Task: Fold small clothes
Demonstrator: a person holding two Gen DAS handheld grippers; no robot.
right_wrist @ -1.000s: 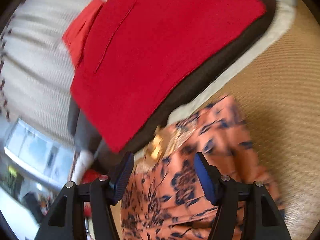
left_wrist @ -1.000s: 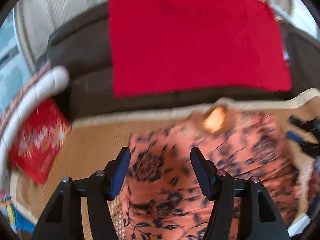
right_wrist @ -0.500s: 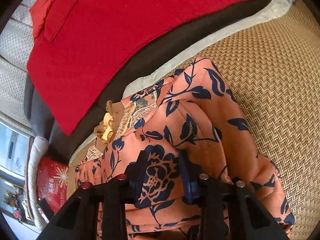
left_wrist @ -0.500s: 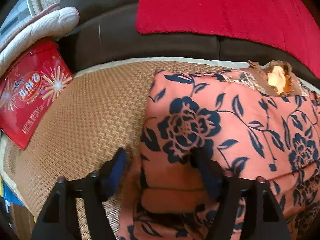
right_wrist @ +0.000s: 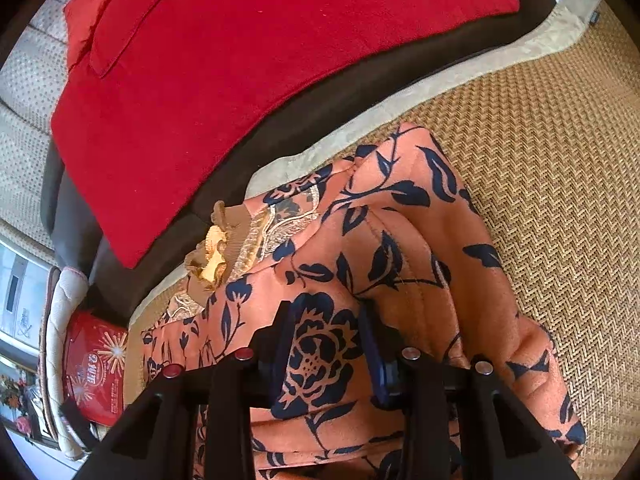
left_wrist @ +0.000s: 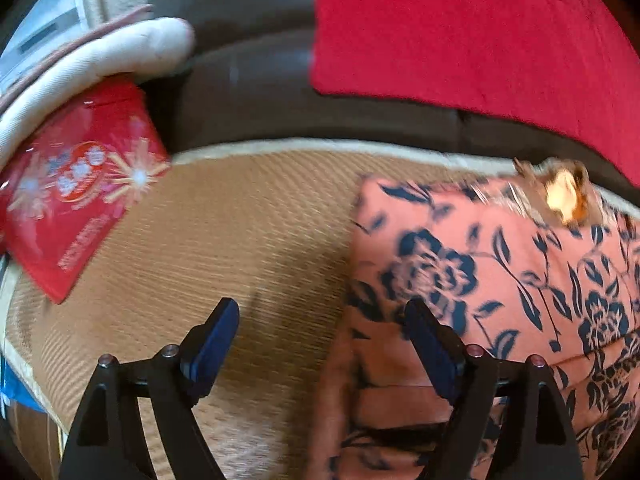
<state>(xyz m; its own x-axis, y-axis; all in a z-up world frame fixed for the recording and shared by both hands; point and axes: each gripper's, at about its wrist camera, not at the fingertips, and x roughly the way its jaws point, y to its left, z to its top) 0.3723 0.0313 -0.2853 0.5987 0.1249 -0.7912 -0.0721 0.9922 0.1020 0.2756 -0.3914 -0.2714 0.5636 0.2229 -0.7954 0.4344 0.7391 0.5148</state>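
Both views are bright and warm, lit by what seems to be daylight from the upper left, where a pale window area washes out. The left wrist view is smeared with motion blur: the red packet (left_wrist: 76, 196) and the floral garment (left_wrist: 500, 280) lose their edges, and a glaring yellow spot (left_wrist: 566, 196) blows out. The right wrist view is sharp, the woven mat (right_wrist: 560, 160) crisp. Fisheye bending curves the red cloth (right_wrist: 260, 60), and black vignette rims every corner. Shadows stay soft.
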